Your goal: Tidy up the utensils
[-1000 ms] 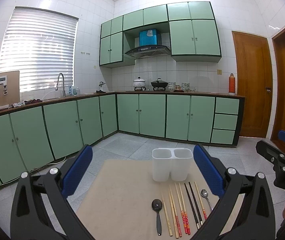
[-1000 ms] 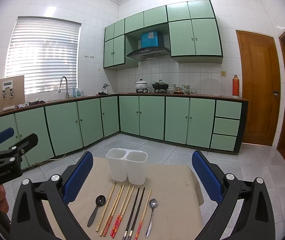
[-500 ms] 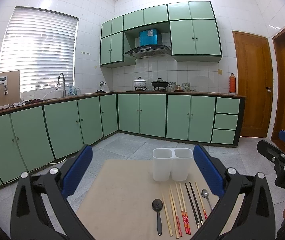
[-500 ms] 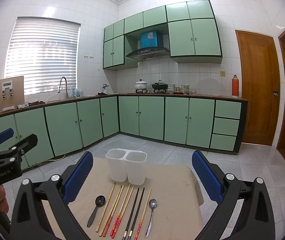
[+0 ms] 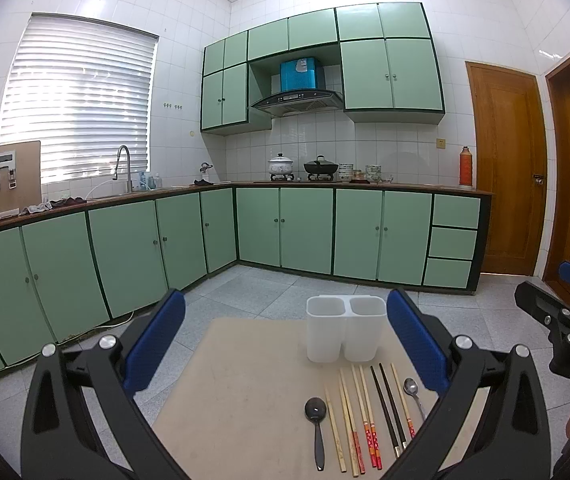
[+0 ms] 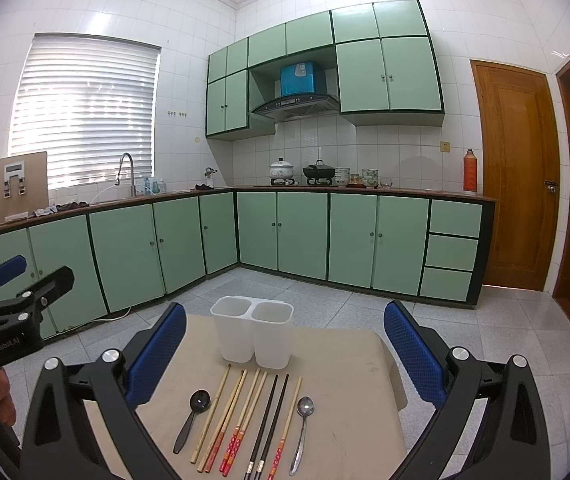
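Note:
A white two-compartment holder (image 5: 343,328) (image 6: 252,331) stands empty at the far side of a tan table (image 5: 245,392) (image 6: 345,392). In front of it lie a black spoon (image 5: 316,420) (image 6: 193,414), several chopsticks (image 5: 365,412) (image 6: 245,416) in wood, red-tipped and black, and a silver spoon (image 5: 413,392) (image 6: 303,424). My left gripper (image 5: 285,344) is open and empty above the table's left part. My right gripper (image 6: 285,348) is open and empty above the utensils. Each gripper shows at the edge of the other's view.
The table stands on a grey tiled floor (image 6: 325,292). Green cabinets (image 5: 305,232) line the far and left walls. Wooden doors (image 6: 517,172) are at the right.

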A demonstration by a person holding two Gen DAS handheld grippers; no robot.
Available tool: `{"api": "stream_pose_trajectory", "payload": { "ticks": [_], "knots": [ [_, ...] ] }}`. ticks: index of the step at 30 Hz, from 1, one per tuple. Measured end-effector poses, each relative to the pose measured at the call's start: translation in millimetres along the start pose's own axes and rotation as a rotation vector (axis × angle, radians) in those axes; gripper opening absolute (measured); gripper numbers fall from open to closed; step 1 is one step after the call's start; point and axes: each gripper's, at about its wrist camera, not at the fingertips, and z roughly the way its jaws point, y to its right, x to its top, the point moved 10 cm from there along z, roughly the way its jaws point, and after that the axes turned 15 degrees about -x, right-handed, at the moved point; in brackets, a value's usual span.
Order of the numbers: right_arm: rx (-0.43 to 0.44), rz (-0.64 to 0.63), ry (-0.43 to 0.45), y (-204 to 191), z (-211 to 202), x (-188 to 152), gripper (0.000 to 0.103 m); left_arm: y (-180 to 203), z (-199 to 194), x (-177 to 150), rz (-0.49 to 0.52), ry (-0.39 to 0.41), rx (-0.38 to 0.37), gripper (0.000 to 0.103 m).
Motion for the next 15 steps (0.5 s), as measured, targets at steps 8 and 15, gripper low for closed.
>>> {"api": "stream_pose_trajectory", "payload": {
  "ticks": [8, 15],
  "knots": [
    [0.0, -0.002, -0.001, 1.2, 0.0, -1.4, 0.097, -1.8, 0.3, -0.9, -0.001, -0.003, 0.001, 0.098],
    [-0.029, -0.015, -0.042, 10.5, 13.5, -18.4, 0.097, -19.1, 17.9, -27.1, -0.016, -0.083, 0.042, 0.098]
  ]
}}
